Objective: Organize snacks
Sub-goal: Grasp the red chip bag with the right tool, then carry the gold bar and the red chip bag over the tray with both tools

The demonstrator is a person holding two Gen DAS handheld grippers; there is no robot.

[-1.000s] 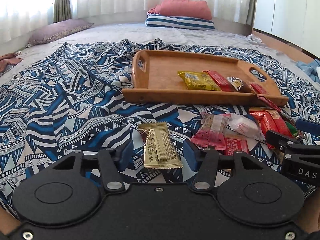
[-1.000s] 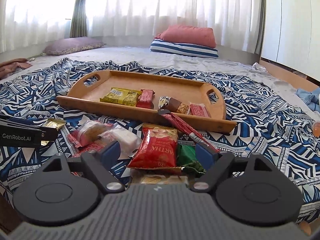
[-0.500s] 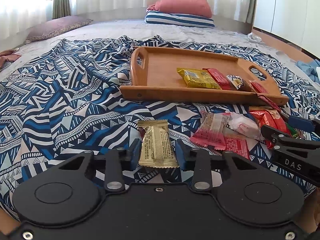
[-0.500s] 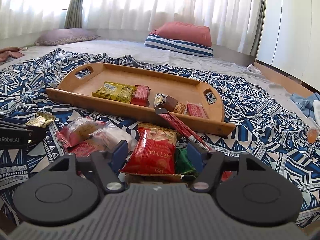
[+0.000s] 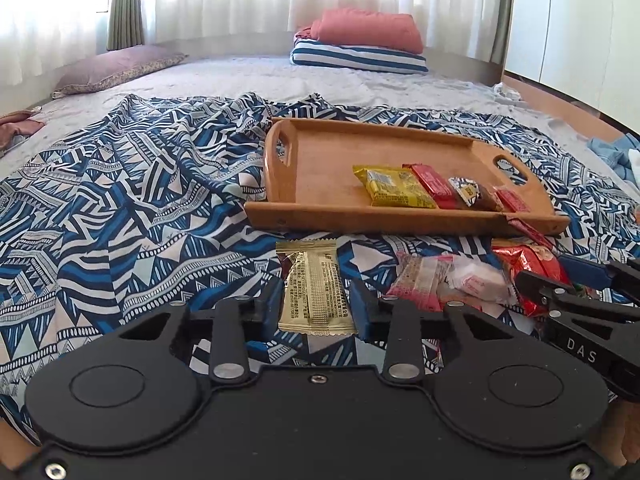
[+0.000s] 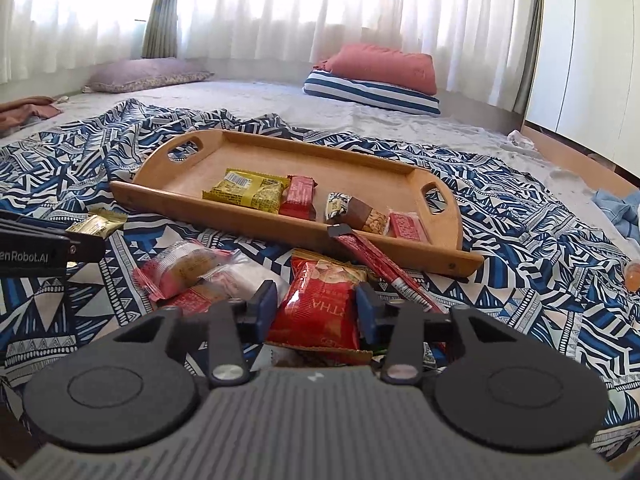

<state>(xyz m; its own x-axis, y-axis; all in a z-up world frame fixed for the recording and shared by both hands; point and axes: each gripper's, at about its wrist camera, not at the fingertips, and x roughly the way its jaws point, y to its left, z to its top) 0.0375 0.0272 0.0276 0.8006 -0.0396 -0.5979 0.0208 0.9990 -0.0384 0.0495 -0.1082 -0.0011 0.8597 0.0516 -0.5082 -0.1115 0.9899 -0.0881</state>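
"DAS" on right tool (image 5: 580, 354); "Robot.AI" on left tool (image 6: 30, 257).

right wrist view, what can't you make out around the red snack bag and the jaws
- Green packet: mostly hidden under the red snack bag and the right gripper body.
- Bag's near end: covered by the gripper body.
- Whether the jaws pinch the bag: contact faces not visible.
- Orange object: cut off by the right edge.

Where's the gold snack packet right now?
The gold packet lies on the patterned blanket between the left gripper's fingers, in front of the wooden tray.
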